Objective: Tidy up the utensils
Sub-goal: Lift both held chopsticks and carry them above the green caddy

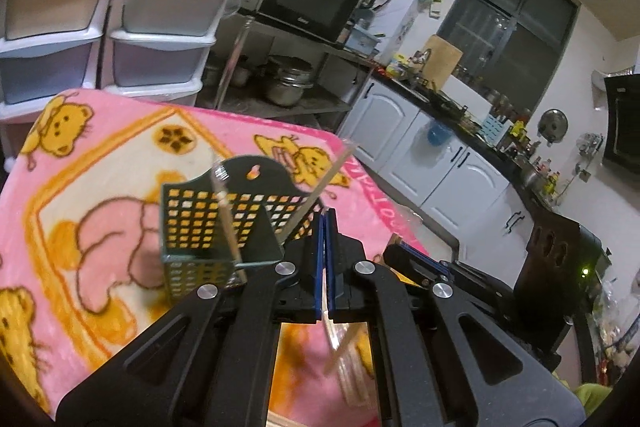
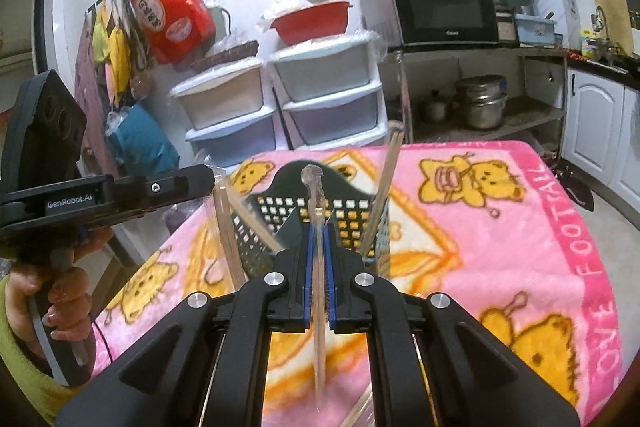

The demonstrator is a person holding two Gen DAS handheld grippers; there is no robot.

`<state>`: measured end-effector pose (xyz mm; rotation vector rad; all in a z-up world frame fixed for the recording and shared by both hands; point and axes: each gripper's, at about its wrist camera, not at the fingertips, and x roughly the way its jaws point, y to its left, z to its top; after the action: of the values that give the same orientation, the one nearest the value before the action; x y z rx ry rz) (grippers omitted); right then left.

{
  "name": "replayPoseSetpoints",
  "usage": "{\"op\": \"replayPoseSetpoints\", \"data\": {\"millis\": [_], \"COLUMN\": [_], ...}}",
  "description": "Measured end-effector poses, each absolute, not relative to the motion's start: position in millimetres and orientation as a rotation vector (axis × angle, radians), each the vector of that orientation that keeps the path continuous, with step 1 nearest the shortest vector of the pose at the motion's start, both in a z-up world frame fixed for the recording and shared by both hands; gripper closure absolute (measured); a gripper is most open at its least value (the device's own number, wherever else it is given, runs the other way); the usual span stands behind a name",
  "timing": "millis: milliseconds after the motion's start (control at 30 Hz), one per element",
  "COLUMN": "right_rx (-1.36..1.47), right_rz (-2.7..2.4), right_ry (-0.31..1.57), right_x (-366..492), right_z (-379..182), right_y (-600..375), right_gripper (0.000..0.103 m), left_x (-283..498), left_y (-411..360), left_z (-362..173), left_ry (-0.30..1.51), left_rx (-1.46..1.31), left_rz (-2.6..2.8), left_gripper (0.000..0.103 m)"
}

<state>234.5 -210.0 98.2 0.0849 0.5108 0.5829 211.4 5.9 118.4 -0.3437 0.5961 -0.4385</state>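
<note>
Right wrist view: right gripper fingers clamped on a wrapped chopstick pair — black utensil basket just ahead already holds two pairs. Left gripper fingers pinch another wrapped pair beside the basket — both, I judge, remain to place.

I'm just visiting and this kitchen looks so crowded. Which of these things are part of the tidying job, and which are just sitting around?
Part of the job:
- black holder basket
- wrapped chopsticks standing in it
- wrapped stick clamped in the right gripper
- wrapped stick clamped in the left gripper

Just around:
- pink blanket
- microwave
- red bowl
- drawers
- pots
</note>
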Motion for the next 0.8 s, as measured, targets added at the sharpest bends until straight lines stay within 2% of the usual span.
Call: {"op": "replayPoseSetpoints", "data": {"millis": [800], "right_rx": [0.125], "right_rz": [0.561], "right_ry": [0.357], "right_x": [234.6], "right_z": [154.5], "right_y": [-229.5], "right_gripper": [0.098], "left_x": [222.8], "left_y": [-16.6], "left_z": [180.3], "left_ry": [0.463], "left_rx": [-0.322], "left_rz": [-0.493], "left_gripper": [0.103]}}
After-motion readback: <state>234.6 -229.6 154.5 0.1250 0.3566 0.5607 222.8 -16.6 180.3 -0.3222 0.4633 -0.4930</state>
